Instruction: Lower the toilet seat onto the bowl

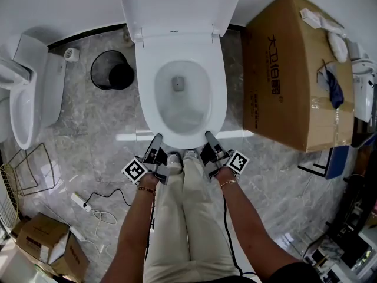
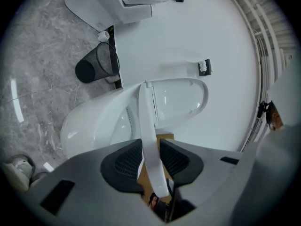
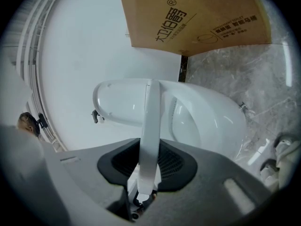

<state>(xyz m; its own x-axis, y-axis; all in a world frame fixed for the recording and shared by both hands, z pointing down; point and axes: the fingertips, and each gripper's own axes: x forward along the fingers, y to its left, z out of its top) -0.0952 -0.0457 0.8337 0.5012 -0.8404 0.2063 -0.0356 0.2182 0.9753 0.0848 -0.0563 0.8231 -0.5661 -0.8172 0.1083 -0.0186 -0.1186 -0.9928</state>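
Over the front of the bowl (image 3: 221, 121), your left tongs (image 1: 156, 140) and right tongs (image 1: 209, 139) clamp the toilet seat (image 1: 218, 93), hinge straight ahead.

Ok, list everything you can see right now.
toilet seat: one, white, over the bowl, front rim gripped
lid: one, white, raised behind it
waste bin: one, black, left of bowl
second toilet: one, white, far left
large box: one, brown cardboard, right
small box: one, brown cardboard, floor, lower left
power strip: one, white, floor, near small box
left gripper: one, dark, jaws shut on seat
right gripper: one, dark, jaws shut on seat
legs: two, beige trousers, bottom centre
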